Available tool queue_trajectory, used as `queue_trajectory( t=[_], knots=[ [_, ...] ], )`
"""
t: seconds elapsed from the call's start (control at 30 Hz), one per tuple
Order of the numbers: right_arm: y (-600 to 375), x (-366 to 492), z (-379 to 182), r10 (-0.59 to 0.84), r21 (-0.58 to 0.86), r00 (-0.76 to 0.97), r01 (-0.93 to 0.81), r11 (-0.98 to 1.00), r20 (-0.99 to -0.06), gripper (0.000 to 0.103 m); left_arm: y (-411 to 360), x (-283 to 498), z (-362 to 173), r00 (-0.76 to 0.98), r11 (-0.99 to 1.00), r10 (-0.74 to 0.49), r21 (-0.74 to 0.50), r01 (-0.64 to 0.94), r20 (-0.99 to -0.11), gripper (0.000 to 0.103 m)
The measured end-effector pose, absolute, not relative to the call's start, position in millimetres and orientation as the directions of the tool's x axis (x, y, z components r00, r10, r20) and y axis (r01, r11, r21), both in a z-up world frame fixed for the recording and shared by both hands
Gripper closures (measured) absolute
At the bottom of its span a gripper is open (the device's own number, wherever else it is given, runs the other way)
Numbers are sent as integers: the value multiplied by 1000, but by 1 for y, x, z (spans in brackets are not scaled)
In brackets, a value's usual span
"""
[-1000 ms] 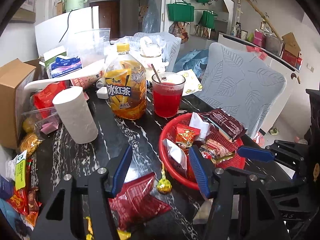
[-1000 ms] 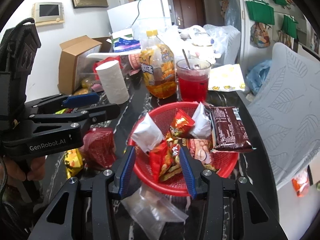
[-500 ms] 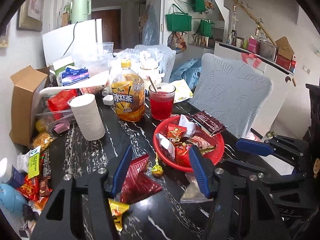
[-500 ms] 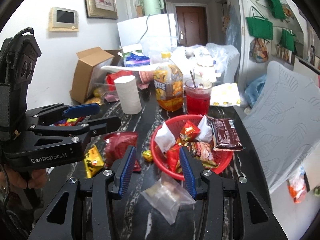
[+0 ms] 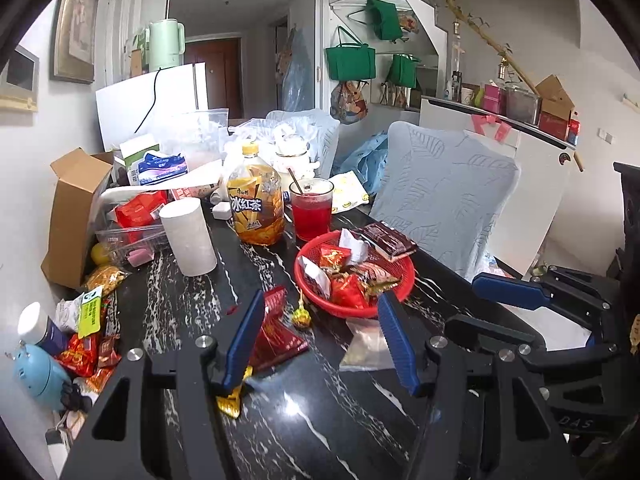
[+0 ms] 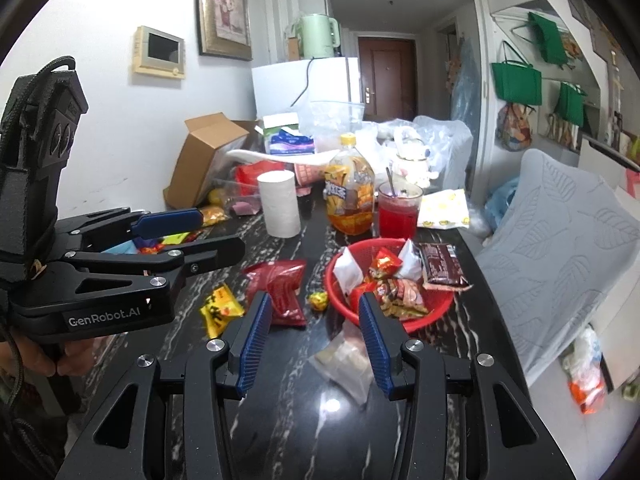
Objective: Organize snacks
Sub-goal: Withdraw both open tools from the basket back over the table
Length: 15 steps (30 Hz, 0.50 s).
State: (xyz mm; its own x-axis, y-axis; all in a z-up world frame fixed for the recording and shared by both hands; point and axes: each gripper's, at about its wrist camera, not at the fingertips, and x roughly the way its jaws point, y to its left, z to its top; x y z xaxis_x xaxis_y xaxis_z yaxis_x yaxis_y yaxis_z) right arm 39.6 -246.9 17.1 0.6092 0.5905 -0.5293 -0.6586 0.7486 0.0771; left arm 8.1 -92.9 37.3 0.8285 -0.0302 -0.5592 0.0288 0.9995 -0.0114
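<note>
So far: red basket [image 6: 434,307] on the bench [image 6: 304,424] holds several packets; dark red bag [image 6: 280,288], yellow packet [image 6: 220,310], gold candy [image 6: 319,300] and clear bag [image 6: 346,364] remain outside; my left tongs [image 5: 320,340] and right tongs [image 6: 312,340] part-open, empty.

Sitting on the black marble table [image 6: 280,420] are one red basket [image 6: 438,308], one iced tea bottle [image 6: 349,196], one glass of red drink [image 6: 397,210] and one paper roll [image 6: 279,205]. Three green bags [image 5: 350,65] are hanging on the wall.
</note>
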Motion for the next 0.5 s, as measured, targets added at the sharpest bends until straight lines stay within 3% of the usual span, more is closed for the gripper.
queue_trajectory(
  t=[0.5],
  knots=[
    [-248,-6,-4,621,114,560,-685,719,-549,52,-86,-38,8,793,998,-26,-60,-14,-608,45]
  ],
)
